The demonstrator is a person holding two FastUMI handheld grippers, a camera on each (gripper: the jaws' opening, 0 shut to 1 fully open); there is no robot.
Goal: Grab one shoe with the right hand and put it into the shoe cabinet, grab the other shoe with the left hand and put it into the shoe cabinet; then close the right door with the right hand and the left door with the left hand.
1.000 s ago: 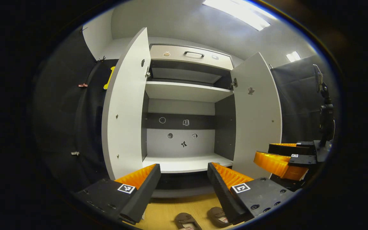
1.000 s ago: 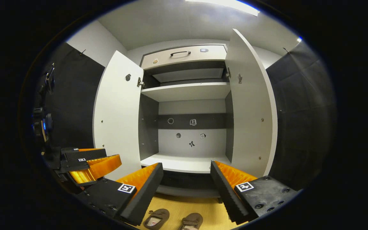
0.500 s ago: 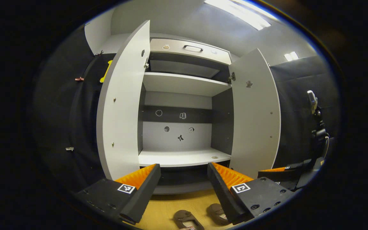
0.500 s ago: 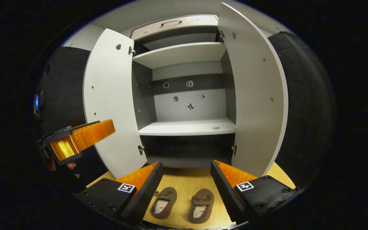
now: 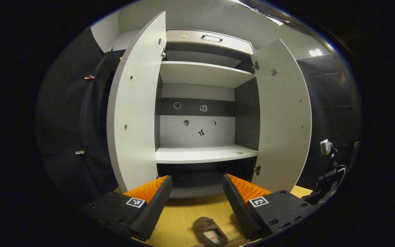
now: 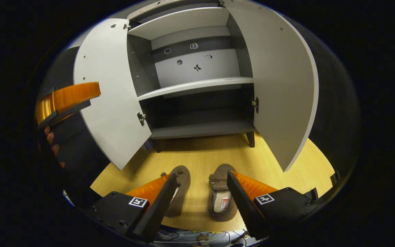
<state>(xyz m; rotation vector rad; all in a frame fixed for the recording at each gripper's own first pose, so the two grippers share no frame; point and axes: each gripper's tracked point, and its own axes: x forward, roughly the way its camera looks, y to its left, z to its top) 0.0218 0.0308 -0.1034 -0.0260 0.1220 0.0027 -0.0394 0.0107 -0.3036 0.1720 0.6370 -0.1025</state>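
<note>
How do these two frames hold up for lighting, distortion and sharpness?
Left gripper view: ceiling light glares slightly; fisheye bows the cabinet doors; the bottom compartment sits in deep shadow. Right gripper view: evenly lit floor, both shoes sharp, door edges strongly curved, the other gripper at the rim looks soft.

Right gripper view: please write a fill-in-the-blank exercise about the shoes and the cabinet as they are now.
1. Both shoes lie on the ____ in front of the cabinet.
2. Both cabinet doors stand ____.
3. The white shelf holds ____ shoes.
4. The right gripper has its jaws ____, above the shoes.

Missing words: floor; open; no; open
</note>
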